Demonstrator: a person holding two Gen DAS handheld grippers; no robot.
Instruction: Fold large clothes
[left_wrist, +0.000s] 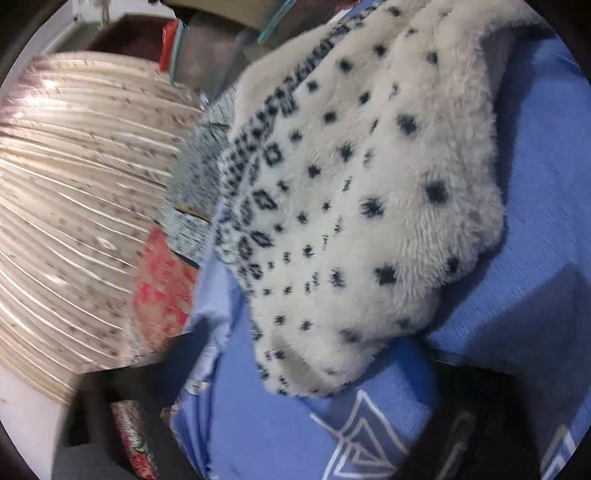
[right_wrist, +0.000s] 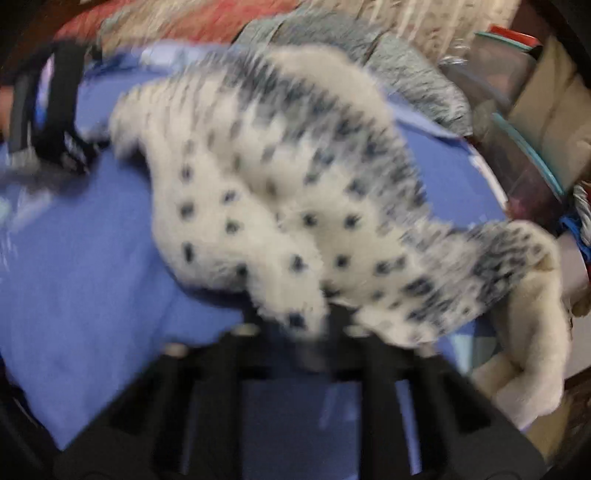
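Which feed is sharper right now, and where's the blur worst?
Left wrist view is sharper: the fluffy white sweater with dark spots shows crisp pile, though the striped fabric at left smears. Right wrist view is motion-blurred throughout, including the right gripper and blue bedsheet.

Blue bedsheet (left_wrist: 535, 192) is covering the surface, red patterned fabric (left_wrist: 162, 284) is lying beside striped beige flooring (left_wrist: 74, 184), grey knit cloth (right_wrist: 399, 70) is sitting behind.

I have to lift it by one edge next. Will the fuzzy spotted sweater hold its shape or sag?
The sweater will probably sag: it already lies bunched in soft humps on the blue sheet. Its thick pile suggests some bulk, so expect drag. The right gripper appears buried in its edge.
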